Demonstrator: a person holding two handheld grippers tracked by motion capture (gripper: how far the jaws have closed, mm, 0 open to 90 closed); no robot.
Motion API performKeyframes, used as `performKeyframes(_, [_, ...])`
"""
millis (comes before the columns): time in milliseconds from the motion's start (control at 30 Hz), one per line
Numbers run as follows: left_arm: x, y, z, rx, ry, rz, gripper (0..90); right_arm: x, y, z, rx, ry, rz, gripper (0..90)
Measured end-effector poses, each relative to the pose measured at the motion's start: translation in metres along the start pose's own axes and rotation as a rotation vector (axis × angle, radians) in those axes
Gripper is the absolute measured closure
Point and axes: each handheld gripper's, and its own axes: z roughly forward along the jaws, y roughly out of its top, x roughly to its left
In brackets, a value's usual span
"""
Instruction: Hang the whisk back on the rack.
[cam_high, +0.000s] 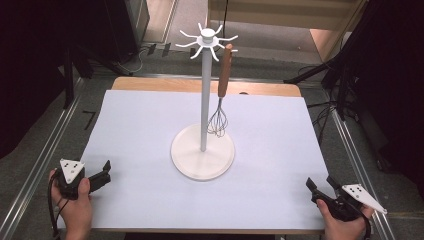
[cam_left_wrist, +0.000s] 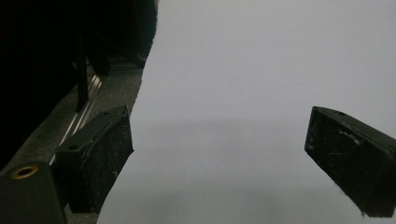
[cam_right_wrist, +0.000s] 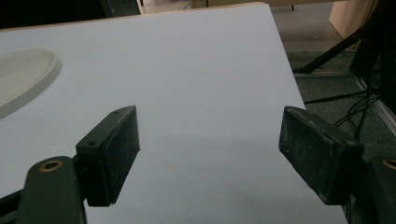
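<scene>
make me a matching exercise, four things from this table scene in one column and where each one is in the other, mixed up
Things:
1. whisk
2. stand
3. left claw
4. right claw

Places:
A. near right corner of the table, open, holding nothing
B. middle of the table, round base flat on it
C. hanging from a hook at the stand's top, wire end down
D. near left corner of the table, open, holding nothing

Pairs: 1-C, 2-B, 3-D, 4-A
</scene>
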Motion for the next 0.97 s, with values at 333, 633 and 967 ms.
performKeyframes(333, [0.0023,0.0004,0.0008,0.007,-0.008,-0.021,8.2,0.0019,-0.0029,-0.0007,-0.002,-0.011,-0.004,20.0])
performKeyframes(633, [0.0019,0.0007,0.001,0.013,-0.008,-0.016,8.2,-0.0045,-0.0042,-0.0027,-0.021,0.003,0.056,17.8])
performKeyframes(967, [0.0022,0.0007,0.001,0.012,-0.011,-0.018,8.2,-0.0019,-0.0029,0.0009,0.01,-0.048,0.051,18.1])
